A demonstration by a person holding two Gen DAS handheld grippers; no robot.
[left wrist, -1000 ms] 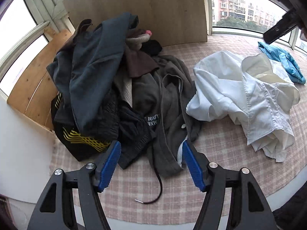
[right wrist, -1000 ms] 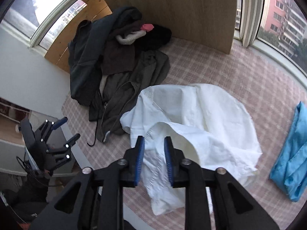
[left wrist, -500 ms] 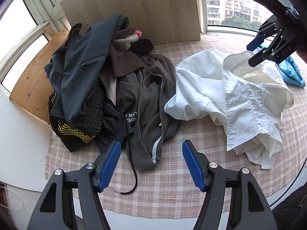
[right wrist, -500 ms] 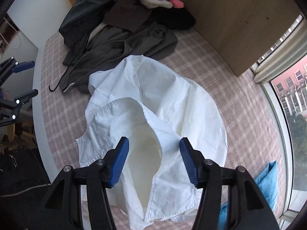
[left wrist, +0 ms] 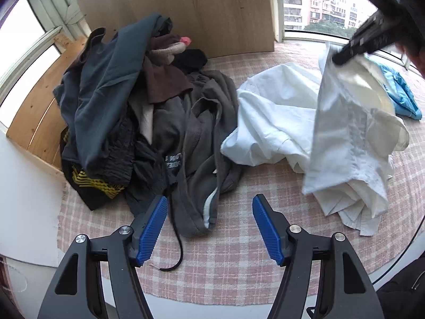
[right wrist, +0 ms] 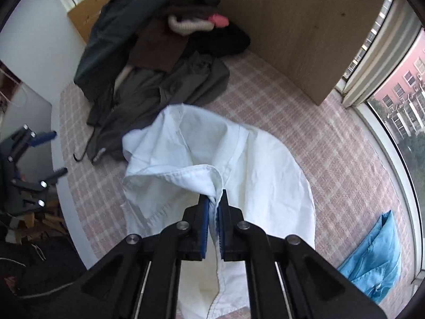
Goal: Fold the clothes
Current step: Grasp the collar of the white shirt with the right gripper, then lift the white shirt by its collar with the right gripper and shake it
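the right gripper (right wrist: 213, 212) has just been closing and its blue ribbed pads now pinch a stitched edge of the white shirt (right wrist: 255, 164), so the thin woven cloth runs between the two pads. in the left wrist view this gripper (left wrist: 342, 57) comes in from the upper right as a dark blurred bar, and one panel of the shirt (left wrist: 281, 122) hangs from it in a long flat sheet with a seam down it, while the rest lies crumpled in soft folds on the tablecloth (left wrist: 239, 252). the tablecloth is a pink and cream check weave with a slightly rough look, and it covers the whole table. the shirt is on the right half of it, toward the window side.

the left gripper (left wrist: 209, 228) is open, its blue ribbed pads wide apart with nothing between them, above the near edge of the table.

at the left rear corner, against a wooden board (left wrist: 186, 8), lies a heap of dark clothes (left wrist: 127, 111): a smooth slate garment on top, a brown knit piece, a grey fleecy jacket with a pale zip edge, and a black piece with yellow stripes. a thin black cord (left wrist: 179, 247) trails from the heap toward the near edge. a shiny blue garment (left wrist: 403, 98) lies at the far right edge, apart from the shirt.
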